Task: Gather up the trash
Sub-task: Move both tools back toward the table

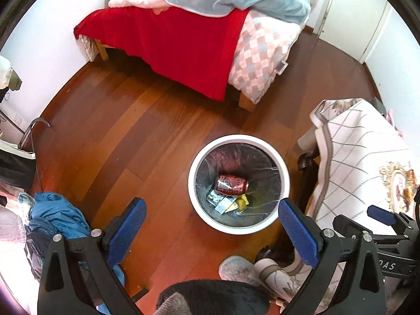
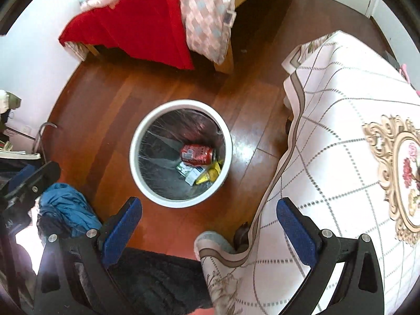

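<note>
A round white bin with a clear liner stands on the wooden floor. In it lie a red drink can, white and green cartons and a yellow wrapper. My left gripper hangs open above the bin's near rim, with nothing between its blue pads. Above the floor just near of the bin, my right gripper is open too and empty. One right fingertip shows at the right edge of the left wrist view.
A bed with a red blanket stands beyond the bin. A table under a white checked cloth is on the right. Blue clothes lie on the left. A slipper and a dark trouser leg are near.
</note>
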Demonstrator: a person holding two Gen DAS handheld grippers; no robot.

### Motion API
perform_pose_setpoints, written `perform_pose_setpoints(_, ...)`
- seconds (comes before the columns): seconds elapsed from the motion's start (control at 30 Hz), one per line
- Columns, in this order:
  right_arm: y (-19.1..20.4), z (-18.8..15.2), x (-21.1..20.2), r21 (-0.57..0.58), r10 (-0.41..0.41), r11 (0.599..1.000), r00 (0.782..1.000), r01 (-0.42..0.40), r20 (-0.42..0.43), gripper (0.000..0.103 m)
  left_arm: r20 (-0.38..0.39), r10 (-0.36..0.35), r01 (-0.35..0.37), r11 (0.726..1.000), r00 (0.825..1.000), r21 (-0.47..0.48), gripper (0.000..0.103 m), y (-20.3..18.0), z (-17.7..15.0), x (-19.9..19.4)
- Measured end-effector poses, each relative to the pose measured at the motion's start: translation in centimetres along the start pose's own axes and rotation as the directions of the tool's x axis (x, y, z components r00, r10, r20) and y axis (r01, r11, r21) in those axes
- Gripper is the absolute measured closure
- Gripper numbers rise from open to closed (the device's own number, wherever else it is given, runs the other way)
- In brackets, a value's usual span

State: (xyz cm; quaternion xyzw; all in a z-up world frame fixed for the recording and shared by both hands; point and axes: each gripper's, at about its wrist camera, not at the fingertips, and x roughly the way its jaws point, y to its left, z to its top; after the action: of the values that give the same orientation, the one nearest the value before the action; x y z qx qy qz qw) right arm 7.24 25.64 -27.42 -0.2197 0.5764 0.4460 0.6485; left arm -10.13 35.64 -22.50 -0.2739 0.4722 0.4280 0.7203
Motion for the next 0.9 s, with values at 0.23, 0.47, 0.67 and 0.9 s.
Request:
perform_pose_setpoints(0.23, 0.1, -1.5, -6.2, -0.001, 0.052, 0.999, 0.994, -0.053, 0.094, 0.000, 0.067, -0.017, 0.017, 1.000, 0.998, 0.006, 0.000, -0.5, -0.6, -4.9)
perform_pose_setpoints(0.47, -1.2, -3.0, -11.6, 0.023, 0.144, 0.988, 0.975, -0.150, 0.168, 0.000, 0.106, 0.015, -0.018, 1.000, 0.994, 0.021, 0.000, -2.1, -1.6, -9.0)
perform_pose_setpoints(0.67, -4.9, -4.7, -14.2, 0.077, 0.181, 0.977, 0.961, -0.201, 0.210, 0.000, 0.133, 0.017, -0.024, 0.998, 0.991, 0.054, 0.000, -5.7, -2.3, -9.7)
perform_pose_setpoints(0.9, -15.2, -6.8, -15.0, 0.241, 0.104, 0.958, 0.971, -0.156, 0.215, 0.000, 0.111, 0.002, -0.018, 0.989, 0.994, 0.144, 0.000, -14.2, -3.1, -6.5)
